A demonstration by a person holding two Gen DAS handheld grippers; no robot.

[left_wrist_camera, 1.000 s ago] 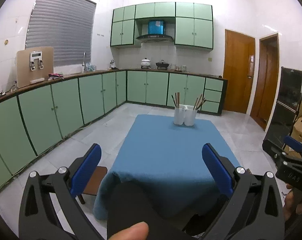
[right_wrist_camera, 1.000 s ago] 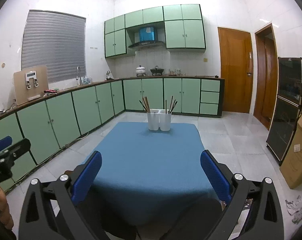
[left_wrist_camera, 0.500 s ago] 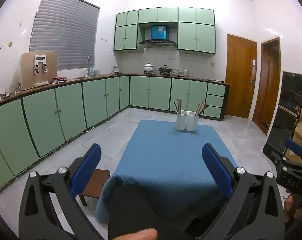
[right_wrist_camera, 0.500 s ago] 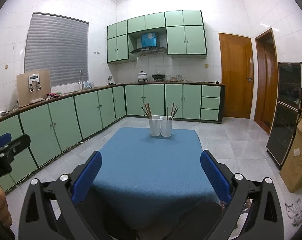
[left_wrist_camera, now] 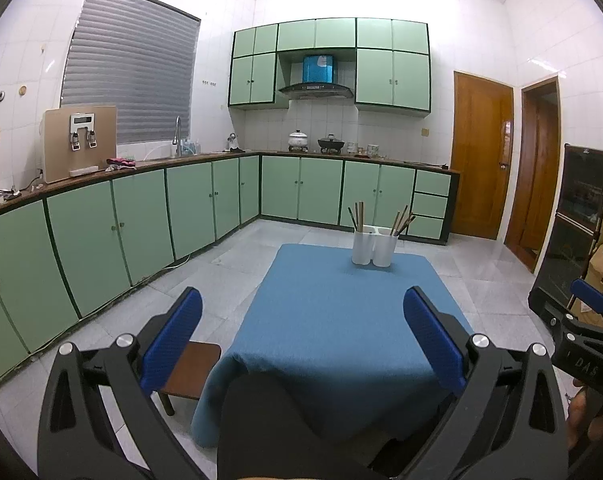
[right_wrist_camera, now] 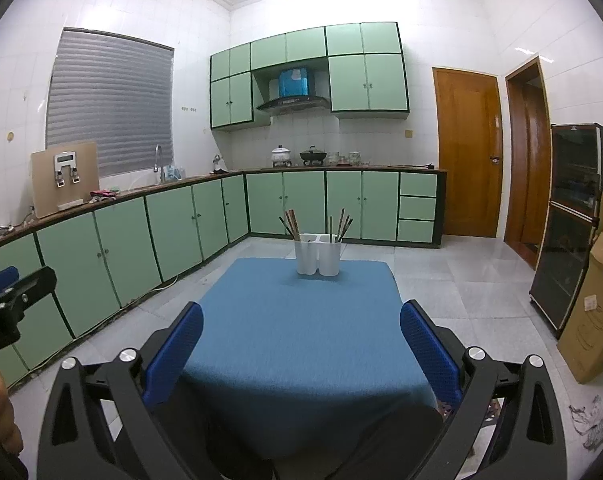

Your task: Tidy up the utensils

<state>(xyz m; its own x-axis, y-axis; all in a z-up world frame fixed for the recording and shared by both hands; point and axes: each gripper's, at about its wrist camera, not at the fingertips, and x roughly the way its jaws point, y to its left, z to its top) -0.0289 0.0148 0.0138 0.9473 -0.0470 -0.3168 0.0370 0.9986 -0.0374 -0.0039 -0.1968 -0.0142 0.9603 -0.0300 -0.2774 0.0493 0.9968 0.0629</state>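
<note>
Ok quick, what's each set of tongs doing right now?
Left tongs: open, holding nothing, short of the blue table.
Right tongs: open, holding nothing.

Brightness: even, bright indoor light; white tiled walls (left_wrist_camera: 441, 4) nearly washed out.
Glare: sheen on glossy grey floor tiles (right_wrist_camera: 489, 264).
Shadows: soft patch beneath white plastic holders (right_wrist_camera: 319, 254).
Edges: strong fisheye bending, black corner vignette.
Focus: sharp throughout.
</note>
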